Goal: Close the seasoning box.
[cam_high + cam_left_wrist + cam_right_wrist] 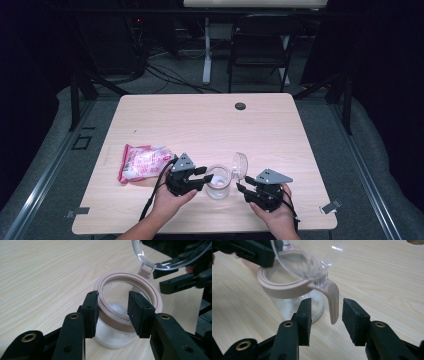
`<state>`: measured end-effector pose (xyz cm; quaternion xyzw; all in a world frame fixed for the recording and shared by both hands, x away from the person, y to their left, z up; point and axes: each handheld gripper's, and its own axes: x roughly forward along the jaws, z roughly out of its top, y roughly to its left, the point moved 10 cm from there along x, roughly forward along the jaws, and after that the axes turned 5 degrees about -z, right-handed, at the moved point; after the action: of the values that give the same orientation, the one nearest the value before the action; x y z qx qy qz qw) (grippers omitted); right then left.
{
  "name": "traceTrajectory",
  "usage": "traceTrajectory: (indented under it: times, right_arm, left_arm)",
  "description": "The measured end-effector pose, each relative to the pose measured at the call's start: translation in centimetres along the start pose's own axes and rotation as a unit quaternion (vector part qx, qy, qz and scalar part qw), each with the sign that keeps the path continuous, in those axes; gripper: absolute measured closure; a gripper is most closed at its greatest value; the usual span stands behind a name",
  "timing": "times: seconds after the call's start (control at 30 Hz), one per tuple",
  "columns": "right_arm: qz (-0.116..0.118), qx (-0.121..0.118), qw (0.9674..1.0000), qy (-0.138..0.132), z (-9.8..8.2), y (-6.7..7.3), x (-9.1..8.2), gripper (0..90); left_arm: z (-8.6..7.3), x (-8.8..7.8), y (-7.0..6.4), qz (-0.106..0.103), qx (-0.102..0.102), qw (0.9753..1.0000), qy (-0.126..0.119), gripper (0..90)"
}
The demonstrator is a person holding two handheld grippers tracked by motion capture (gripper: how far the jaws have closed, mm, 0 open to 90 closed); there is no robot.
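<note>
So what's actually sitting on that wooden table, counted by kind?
Clear glass jar with beige rim and hinged clear lid: 1
Pink-and-white plastic packet: 1
Black hand-held grippers, left and right: 2
Small dark round plug in the tabletop: 1
Total: 5

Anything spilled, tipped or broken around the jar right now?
Nothing stands out. The jar stands upright on the table, its clear hinged lid swung open, white powder inside, none seen outside. The pink bag lies flat to its left, apart from it.
</note>
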<state>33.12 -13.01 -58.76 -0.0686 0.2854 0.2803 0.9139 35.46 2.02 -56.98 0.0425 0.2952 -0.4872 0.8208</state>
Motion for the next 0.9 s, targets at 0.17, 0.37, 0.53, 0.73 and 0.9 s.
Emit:
traceTrajectory:
  times: [0.17,0.37,0.53,0.73,0.9]
  right_arm:
    - [-0.004,-0.001,0.9998,0.018,-0.9,-0.1,1.0,59.8]
    - [-0.001,0.007,0.9998,0.016,-1.0,-0.2,2.2,64.1]
    - [0.012,0.031,0.9990,0.029,-1.4,-0.3,2.7,73.7]
    - [0.021,0.055,0.9979,0.026,-1.2,-1.1,3.0,80.1]
    - [0.015,0.057,0.9981,0.021,-0.9,-1.5,3.1,82.3]
  left_arm:
    - [0.3,-0.5,0.4,0.007,0.000,0.9999,-0.014,60.0]
    - [0.2,-1.0,0.8,0.020,0.004,0.9996,-0.017,59.2]
    - [0.0,-1.3,1.1,0.030,0.002,0.9994,-0.018,59.0]
    - [-0.2,-1.9,1.6,0.038,0.001,0.9991,-0.019,59.0]
    - [-0.2,-2.4,2.1,0.046,-0.005,0.9987,-0.022,59.0]
